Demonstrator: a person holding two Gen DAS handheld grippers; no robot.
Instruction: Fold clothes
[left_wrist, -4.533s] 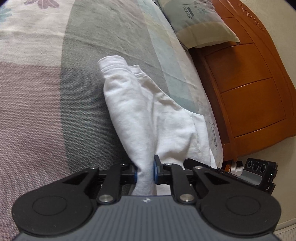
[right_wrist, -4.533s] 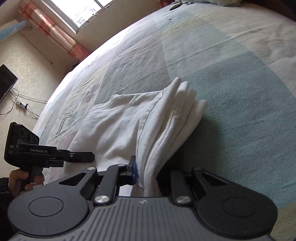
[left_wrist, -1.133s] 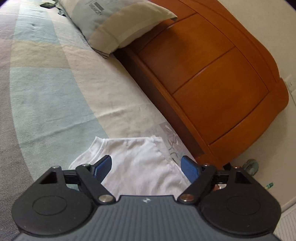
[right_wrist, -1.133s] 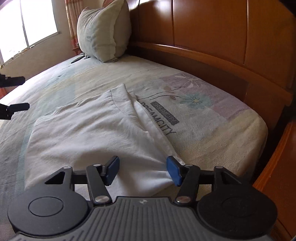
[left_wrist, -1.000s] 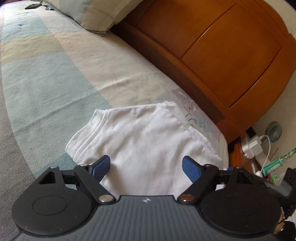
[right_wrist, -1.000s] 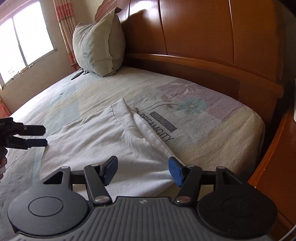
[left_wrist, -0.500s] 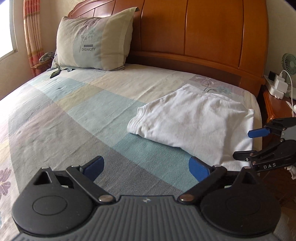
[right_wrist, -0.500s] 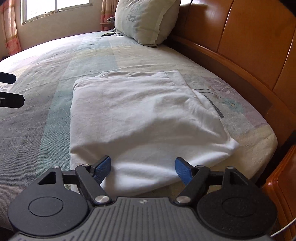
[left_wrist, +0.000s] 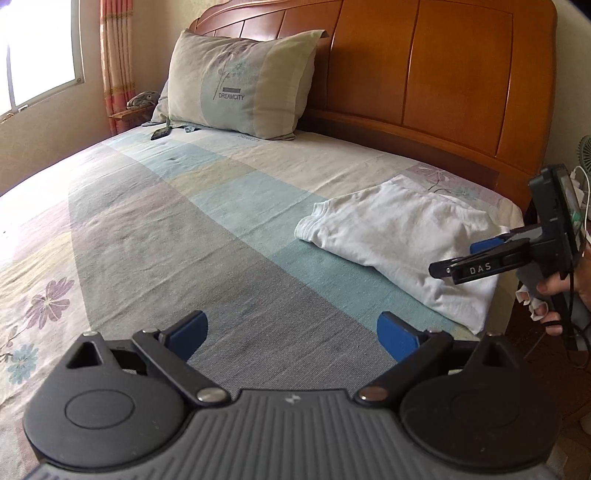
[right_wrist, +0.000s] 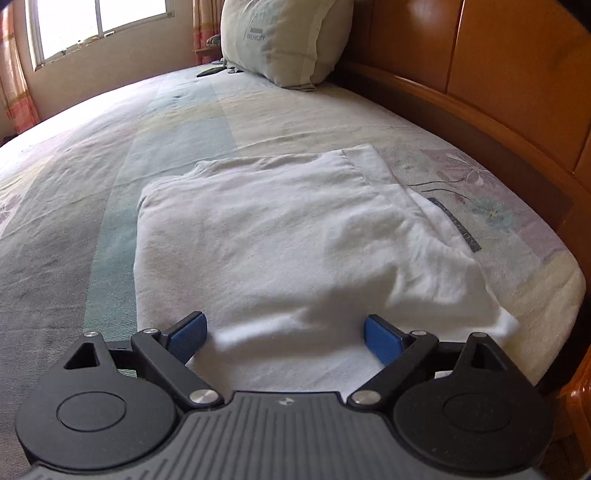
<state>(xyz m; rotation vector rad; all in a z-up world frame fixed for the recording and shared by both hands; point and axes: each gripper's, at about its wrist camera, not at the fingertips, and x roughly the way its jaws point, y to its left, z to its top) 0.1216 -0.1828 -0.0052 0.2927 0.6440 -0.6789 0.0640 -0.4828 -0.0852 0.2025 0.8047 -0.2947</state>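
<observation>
Beside the wooden headboard (left_wrist: 424, 74) the white garment (right_wrist: 295, 240) lies folded on the bed (left_wrist: 166, 229), left gripper (left_wrist: 291, 334) and right gripper (right_wrist: 284, 332) both empty, jaws just spread wide, so the fold looks finished and the next move is probably withdrawing.

Left gripper (left_wrist: 291, 332): jaws spread wide, nothing between the blue pads (left_wrist: 186, 332); pointing forward and downward.

Right gripper (right_wrist: 284, 334): jaws wide apart and just been opening further, pads (right_wrist: 380, 338) clear of any grip; tilted downward. In the left wrist view it shows at 3 o'clock, fingers aimed toward 9 o'clock.

Right hand (left_wrist: 557, 295): fingers wrapped around the handle.
</observation>
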